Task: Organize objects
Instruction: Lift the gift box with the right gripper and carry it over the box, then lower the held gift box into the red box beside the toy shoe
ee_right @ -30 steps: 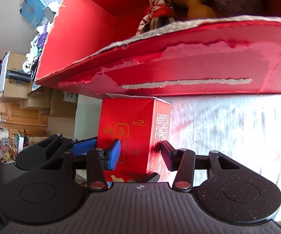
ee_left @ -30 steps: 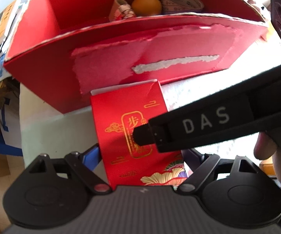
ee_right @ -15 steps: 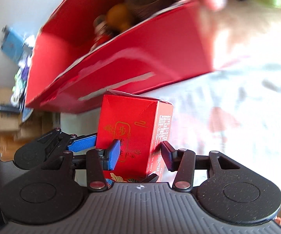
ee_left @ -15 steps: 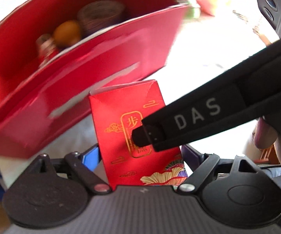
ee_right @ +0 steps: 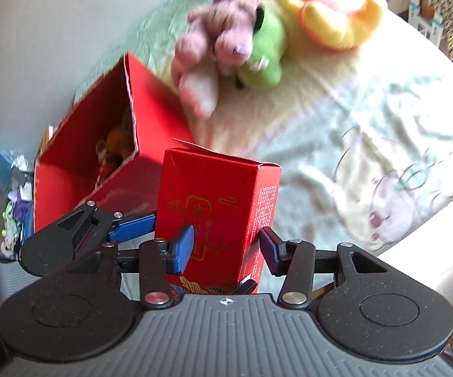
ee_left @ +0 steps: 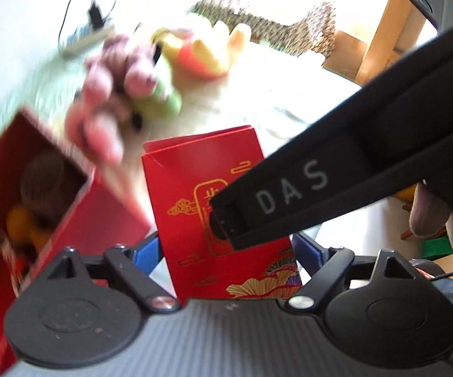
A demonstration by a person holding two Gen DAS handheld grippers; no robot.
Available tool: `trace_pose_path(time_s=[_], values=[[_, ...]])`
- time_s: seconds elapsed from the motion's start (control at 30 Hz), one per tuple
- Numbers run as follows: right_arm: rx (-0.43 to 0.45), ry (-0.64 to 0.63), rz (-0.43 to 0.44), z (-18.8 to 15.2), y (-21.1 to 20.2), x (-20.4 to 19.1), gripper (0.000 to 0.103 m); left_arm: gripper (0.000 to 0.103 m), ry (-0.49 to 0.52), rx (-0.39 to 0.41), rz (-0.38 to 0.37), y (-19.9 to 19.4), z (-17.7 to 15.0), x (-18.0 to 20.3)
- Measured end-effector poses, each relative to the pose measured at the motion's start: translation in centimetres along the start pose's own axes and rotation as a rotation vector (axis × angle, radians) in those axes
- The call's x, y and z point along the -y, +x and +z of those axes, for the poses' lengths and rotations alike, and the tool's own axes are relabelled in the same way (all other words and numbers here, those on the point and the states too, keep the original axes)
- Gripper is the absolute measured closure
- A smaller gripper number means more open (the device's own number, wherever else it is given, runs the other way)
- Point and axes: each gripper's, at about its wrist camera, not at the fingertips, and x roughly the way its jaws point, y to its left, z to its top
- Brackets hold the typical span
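Observation:
A small tall red box with gold print (ee_left: pixel 214 198) (ee_right: pixel 214 207) is held off the bed by both grippers. My left gripper (ee_left: pixel 226 249) is shut on its two sides, a blue pad against each. My right gripper (ee_right: pixel 226 249) is shut on it too, and one of its black fingers (ee_left: pixel 289 201) crosses the box's front in the left wrist view. The big open red carton (ee_left: pixel 79 220) (ee_right: pixel 160 116) stands to the left. Inside it are an orange gourd (ee_left: pixel 22 223), a roll and other small items.
Plush toys lie beyond the carton on a pale patterned bedsheet (ee_right: pixel 368 119): a pink one (ee_right: pixel 223 40), a green one (ee_right: pixel 264 50) and a yellow one (ee_right: pixel 336 22). A wooden chair (ee_left: pixel 383 31) stands at the back right. Clutter sits on the floor at the left (ee_right: pixel 9 188).
Both grippers have lifted and swung the small box away from the carton's front while rolling. The carton has slid to the left of view and the plush toys have come into sight.

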Motion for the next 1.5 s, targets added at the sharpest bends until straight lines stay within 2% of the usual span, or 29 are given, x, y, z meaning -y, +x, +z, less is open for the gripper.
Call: trace_pose_path(time_s=[0.13,0.27,0.4,0.5,0.67,0.9,1.03,1.13,1.33,1.5], values=[[0.081,-0.048,-0.014,1.2,-1.6,-0.3,0.053,0.018,0.037,0.07,0.029,-1.0,2.1,0.6],[0.133,-0.093,0.02,3.7,-2.0,-1.6,0.053,0.018,0.018,0.131,0.077,-2.6,2.3,-0.4],[0.166,-0.165,0.076,5.4,-2.1,-3.9,0.053,0.018,-0.039,0.18,0.144,-4.1,2.9,-2.2],[0.179,-0.229,0.127,6.4,-1.8,-6.1,0.053,0.018,-0.086,0.207,0.21,-3.4,2.3,-4.3],[0.172,-0.332,0.214,7.8,-0.3,-10.2,0.053,0.018,-0.191,0.23,0.302,-5.1,1.4,-7.8],[0.05,-0.43,0.331,7.8,4.7,-15.2,0.053,0.018,-0.344,0.216,0.429,-5.8,-0.8,-13.6],[-0.021,-0.45,0.383,7.3,7.8,-17.1,0.054,0.02,-0.414,0.179,0.486,-5.8,-2.8,-15.2],[-0.07,-0.458,0.405,7.2,9.8,-18.4,0.055,0.023,-0.47,0.139,0.501,-6.7,-4.3,-16.2],[-0.185,-0.488,0.418,6.7,13.7,-20.4,0.056,0.023,-0.579,0.068,0.512,-5.1,-7.2,-19.3],[-0.246,-0.5,0.406,6.7,16.2,-21.5,0.058,0.023,-0.636,0.016,0.526,-3.5,-8.5,-21.1]])
